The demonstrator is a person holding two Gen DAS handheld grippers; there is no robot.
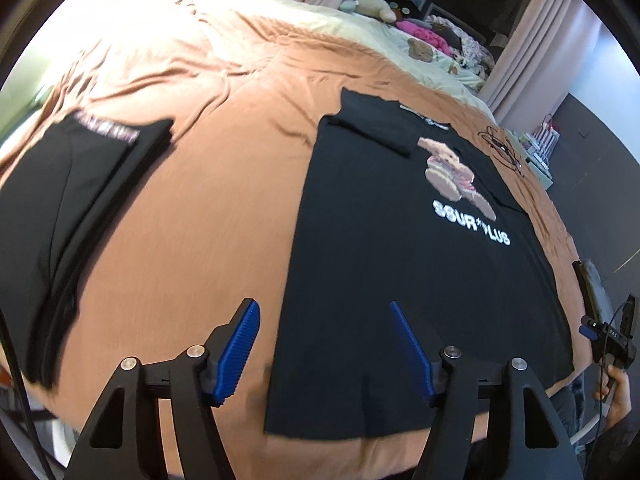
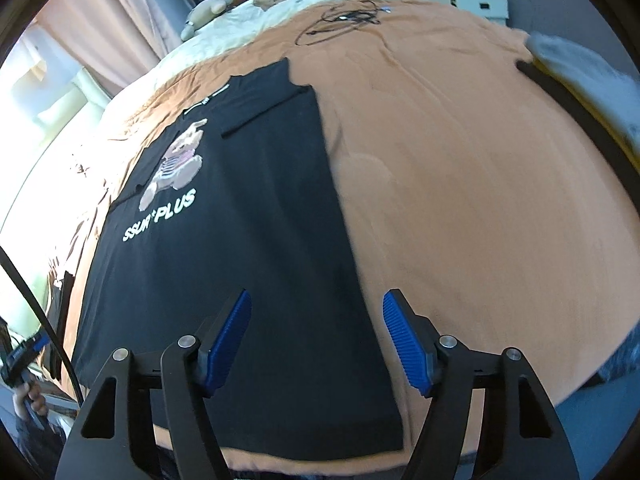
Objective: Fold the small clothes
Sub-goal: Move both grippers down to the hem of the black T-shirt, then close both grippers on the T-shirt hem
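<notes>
Blue-padded fingers of the left gripper (image 1: 324, 344) stand spread above the near left hem corner of the black T-shirt (image 1: 400, 240), pinching nothing, with a folded black pile (image 1: 60, 208) further left on the orange bedspread (image 1: 208, 216). Over the shirt's near right hem corner, the right gripper (image 2: 316, 340) likewise hangs apart and empty. To fold cleanly, I judge both should pinch the hem corners level and lift together toward the collar.

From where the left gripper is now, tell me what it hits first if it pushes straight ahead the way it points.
Most likely the black T-shirt: the left gripper, jaws open and empty, points down at its near left hem corner lying flat on the orange bedspread. Nothing stands between them, though depth is hard to judge.
</notes>
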